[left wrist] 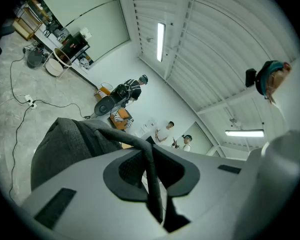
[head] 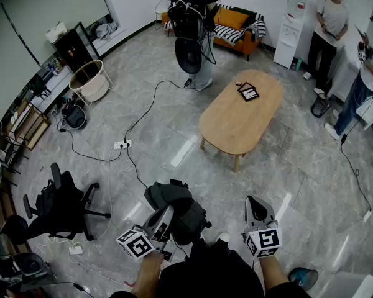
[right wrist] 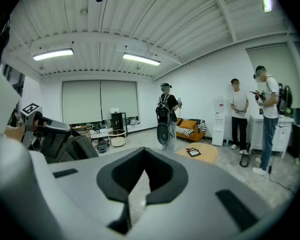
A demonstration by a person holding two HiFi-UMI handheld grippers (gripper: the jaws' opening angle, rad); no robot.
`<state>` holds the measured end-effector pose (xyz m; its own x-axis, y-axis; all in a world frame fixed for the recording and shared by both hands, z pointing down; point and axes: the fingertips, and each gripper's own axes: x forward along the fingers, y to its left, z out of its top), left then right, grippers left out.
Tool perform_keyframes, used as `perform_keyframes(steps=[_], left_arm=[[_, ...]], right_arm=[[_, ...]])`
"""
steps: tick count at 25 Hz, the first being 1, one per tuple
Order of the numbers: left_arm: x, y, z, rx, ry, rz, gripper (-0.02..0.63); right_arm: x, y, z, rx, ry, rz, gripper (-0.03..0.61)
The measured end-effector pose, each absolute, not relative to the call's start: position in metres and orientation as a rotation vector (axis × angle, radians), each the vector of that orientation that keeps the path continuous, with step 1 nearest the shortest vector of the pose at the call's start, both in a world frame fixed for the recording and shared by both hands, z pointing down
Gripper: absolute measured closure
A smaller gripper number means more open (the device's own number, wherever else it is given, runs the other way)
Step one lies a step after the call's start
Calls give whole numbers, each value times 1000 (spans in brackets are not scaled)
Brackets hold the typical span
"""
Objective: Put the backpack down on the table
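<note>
A dark grey backpack (head: 177, 205) hangs low in front of me, above the floor, and its body fills the lower left of the left gripper view (left wrist: 65, 144). My left gripper (head: 167, 212) is shut on the backpack's strap (left wrist: 151, 171), which runs between the jaws. At the right of the head view my right gripper (head: 254, 203) is shut with nothing in it; only floor shows at its jaws (right wrist: 135, 186). The oval wooden table (head: 236, 126) stands a few steps ahead, and a black tablet-like item (head: 248, 92) lies at its far end. The right gripper view also catches the backpack (right wrist: 65, 145) at left.
A black office chair (head: 62, 207) stands at left, and cables with a power strip (head: 122, 144) cross the floor. A person (head: 194, 23) stands beyond the table by an orange sofa (head: 236, 22). Two people (head: 326, 30) and a bin (head: 321, 106) are at right.
</note>
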<state>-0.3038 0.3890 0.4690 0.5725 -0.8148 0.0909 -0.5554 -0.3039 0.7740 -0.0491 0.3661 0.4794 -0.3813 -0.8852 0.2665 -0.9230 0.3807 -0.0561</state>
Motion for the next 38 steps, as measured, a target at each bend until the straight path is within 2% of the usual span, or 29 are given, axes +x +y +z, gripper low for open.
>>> perform_keyframes(steps=[12,26,38], left_arm=[[-280,386,476,1997,-1070,-401,569],[-242,368,474,2024,-1049,-415,569],[-208,347,476,1996,-1052,-439,569]], right_arm=[[-28,361,483,1712,-2430,358,569],[-21,366,485,1614,-2514,409,569],[23,363,488,1606,-2539,459,569]])
